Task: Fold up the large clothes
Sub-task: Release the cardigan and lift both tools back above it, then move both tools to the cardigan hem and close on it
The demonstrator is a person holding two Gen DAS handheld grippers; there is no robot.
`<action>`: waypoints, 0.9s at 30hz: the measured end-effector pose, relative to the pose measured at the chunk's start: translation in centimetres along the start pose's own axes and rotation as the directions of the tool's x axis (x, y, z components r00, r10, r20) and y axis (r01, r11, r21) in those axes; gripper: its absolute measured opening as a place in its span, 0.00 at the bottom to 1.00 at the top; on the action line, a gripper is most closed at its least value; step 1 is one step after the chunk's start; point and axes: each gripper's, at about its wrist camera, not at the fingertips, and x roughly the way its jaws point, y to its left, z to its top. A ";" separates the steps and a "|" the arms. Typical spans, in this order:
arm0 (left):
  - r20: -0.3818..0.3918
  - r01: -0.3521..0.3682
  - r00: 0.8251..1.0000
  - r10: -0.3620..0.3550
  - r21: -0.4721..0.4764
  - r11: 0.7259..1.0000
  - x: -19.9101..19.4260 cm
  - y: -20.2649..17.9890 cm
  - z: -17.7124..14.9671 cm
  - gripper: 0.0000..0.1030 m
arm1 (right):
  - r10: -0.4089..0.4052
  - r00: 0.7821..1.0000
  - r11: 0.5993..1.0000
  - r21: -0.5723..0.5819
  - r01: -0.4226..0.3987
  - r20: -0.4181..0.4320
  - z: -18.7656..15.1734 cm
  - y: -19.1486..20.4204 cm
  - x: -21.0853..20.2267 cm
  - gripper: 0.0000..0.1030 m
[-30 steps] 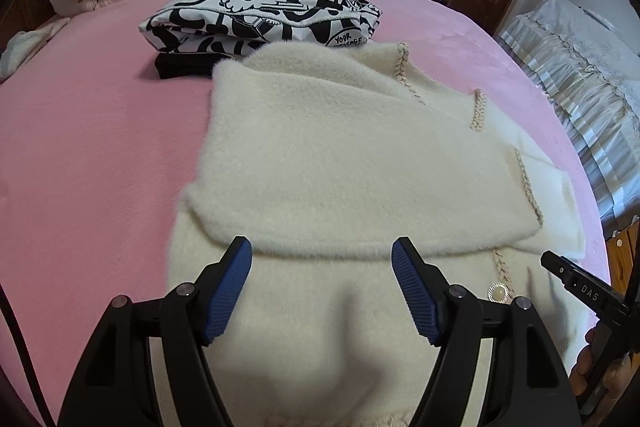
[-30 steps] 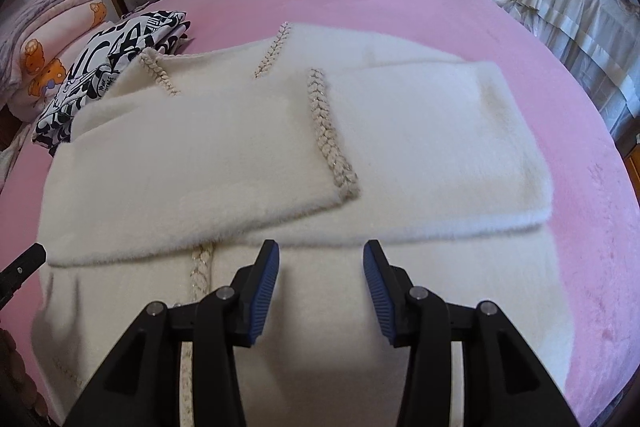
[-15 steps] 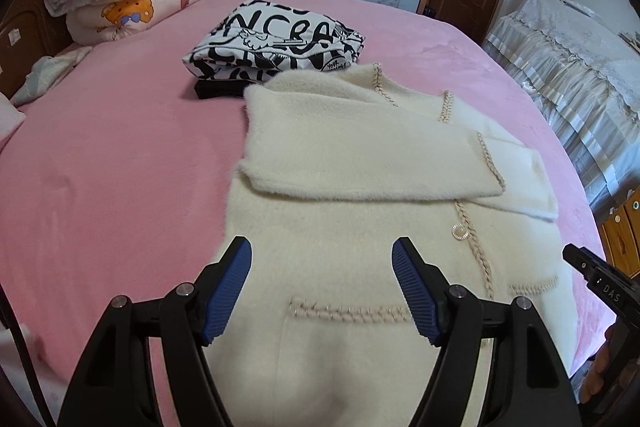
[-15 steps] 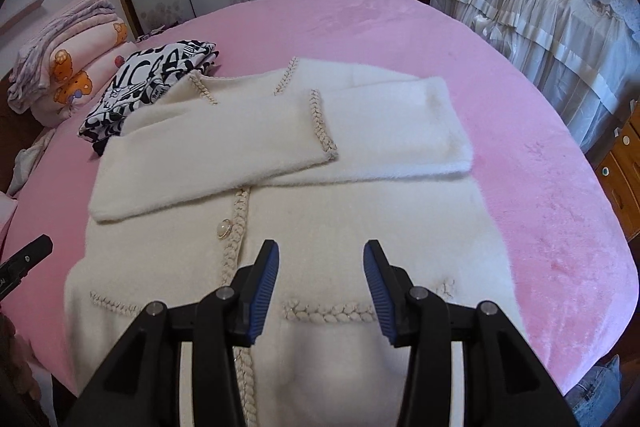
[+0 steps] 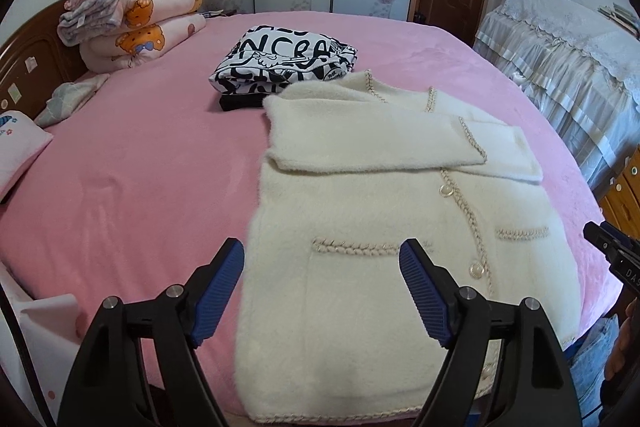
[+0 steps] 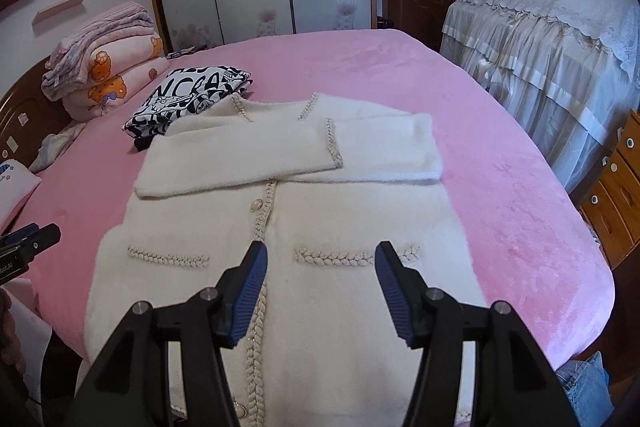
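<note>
A cream fuzzy cardigan (image 5: pixel 372 211) with braided trim and pearl buttons lies flat on the pink bed, both sleeves folded across its chest. It also shows in the right wrist view (image 6: pixel 304 219). My left gripper (image 5: pixel 322 267) is open and empty, held above the cardigan's lower left part. My right gripper (image 6: pixel 320 271) is open and empty above the lower front near the button line. The right gripper's edge (image 5: pixel 612 255) shows at the far right of the left wrist view.
A folded black-and-white printed garment (image 5: pixel 284 67) lies just beyond the cardigan's collar. Stacked quilts (image 5: pixel 132 19) sit at the headboard. The pink bed (image 5: pixel 140 167) ends near me. A lace-covered piece of furniture (image 6: pixel 552 39) and a wooden drawer unit (image 6: pixel 616 195) stand to the right.
Both grippers have pulled back and up from the cardigan's folded sleeves toward its hem. Far more of the bed and room shows now. Both stayed open.
</note>
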 end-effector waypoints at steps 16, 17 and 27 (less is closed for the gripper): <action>-0.293 -0.030 0.956 0.015 -0.044 0.999 7.2 4.1 -7.3 0.79 | -0.067 0.987 0.997 0.027 0.072 -0.147 -7.3 -5.1 1.8 0.55; -0.307 -0.036 0.952 0.020 -0.048 0.998 7.7 4.3 -7.6 0.79 | -0.070 0.985 0.996 0.037 0.077 -0.160 -7.7 -5.5 2.1 0.55; -0.392 -0.037 0.920 0.015 -0.048 0.998 10.7 4.2 -9.9 0.79 | -0.090 0.970 0.990 0.088 0.113 -0.224 -9.6 -7.9 3.7 0.55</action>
